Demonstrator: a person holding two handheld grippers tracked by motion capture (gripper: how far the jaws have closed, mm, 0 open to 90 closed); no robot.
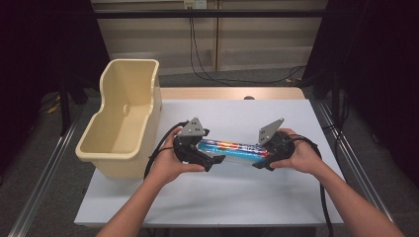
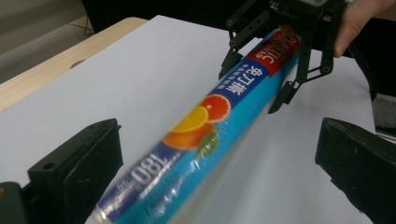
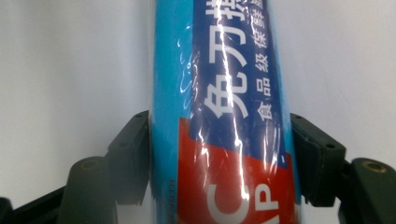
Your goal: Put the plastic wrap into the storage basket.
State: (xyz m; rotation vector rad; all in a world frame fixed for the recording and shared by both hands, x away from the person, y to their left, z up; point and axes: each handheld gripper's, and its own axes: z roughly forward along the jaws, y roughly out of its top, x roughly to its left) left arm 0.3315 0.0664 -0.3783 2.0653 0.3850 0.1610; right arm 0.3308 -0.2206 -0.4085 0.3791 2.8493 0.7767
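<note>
A long roll of plastic wrap (image 1: 234, 149), blue with a picture of citrus fruit and a red end, lies level between my two grippers, a little above the white tabletop (image 1: 237, 197). My right gripper (image 1: 267, 159) is shut on its red end; in the right gripper view both pads (image 3: 133, 154) press the roll (image 3: 219, 93) from the sides. My left gripper (image 1: 211, 159) is at the other end. In the left gripper view its jaws stand wide open around the roll (image 2: 196, 126), which runs close by the left one. The right gripper (image 2: 261, 70) shows at the roll's far end.
A tall cream plastic bin (image 1: 148, 89) stands at the table's left edge, close beside my left hand. A wooden strip (image 1: 232, 93) runs along the far side of the table. Black cables trail from both grippers towards the near edge.
</note>
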